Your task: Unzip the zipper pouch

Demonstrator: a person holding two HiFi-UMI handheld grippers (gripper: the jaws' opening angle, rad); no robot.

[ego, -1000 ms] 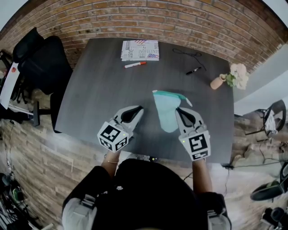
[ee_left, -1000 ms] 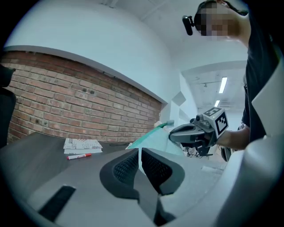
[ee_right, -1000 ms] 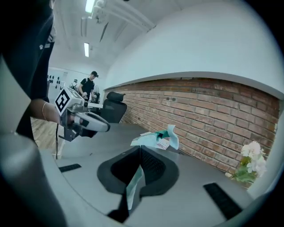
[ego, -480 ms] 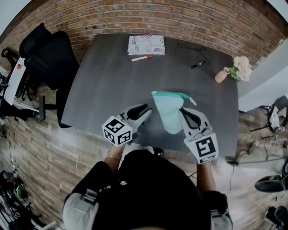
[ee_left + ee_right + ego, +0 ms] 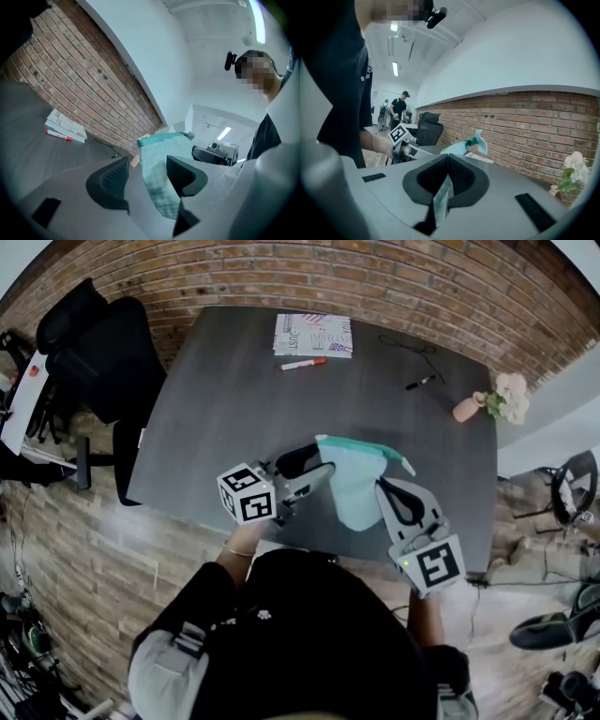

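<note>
Above the dark grey counter (image 5: 234, 409), the teal zipper pouch (image 5: 354, 484) is held upright, its lower part being clamped in the closed right gripper (image 5: 447, 164), while the left gripper (image 5: 147, 174) is being opened wide, the pouch framed between its pads but pressed by neither.

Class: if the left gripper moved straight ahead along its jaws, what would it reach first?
Probably the teal pouch, hanging from the right gripper; it shows between the left gripper's opening jaws, untouched, though depth is unclear.
</note>
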